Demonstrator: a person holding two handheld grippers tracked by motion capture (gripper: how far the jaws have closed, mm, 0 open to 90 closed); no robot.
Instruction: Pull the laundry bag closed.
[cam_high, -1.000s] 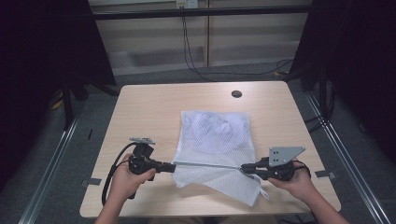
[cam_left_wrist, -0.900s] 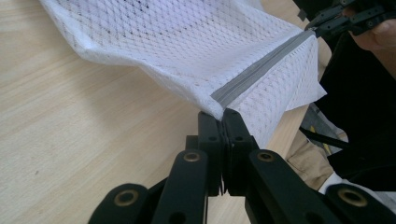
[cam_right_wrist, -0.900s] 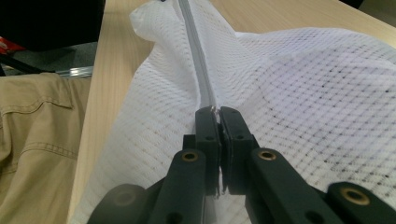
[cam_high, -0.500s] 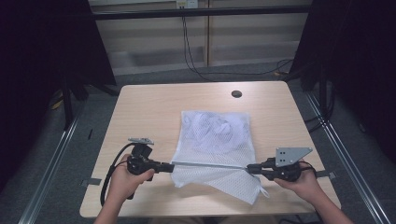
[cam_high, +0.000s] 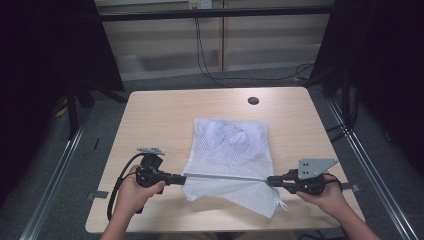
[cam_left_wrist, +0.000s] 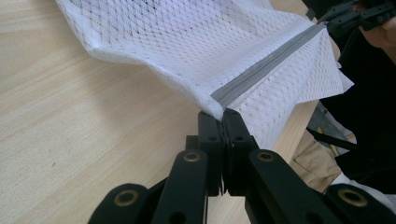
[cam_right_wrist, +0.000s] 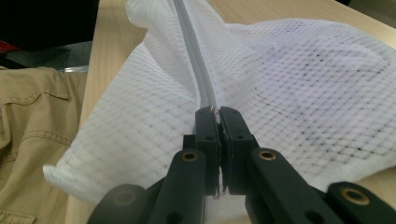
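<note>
White mesh bag (cam_high: 230, 150), its grey zipper (cam_high: 227, 176) pulled taut between left gripper (cam_high: 181, 178) and right gripper (cam_high: 270, 180), both pinching its ends.

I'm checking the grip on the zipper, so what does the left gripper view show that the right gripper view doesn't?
Left gripper view alone: the right gripper far off at the zipper's other end, and the bag's corner past the table edge. Right gripper view alone: khaki trousers beside the table. Both: fingers closed on the grey zipper of the white mesh bag.
</note>
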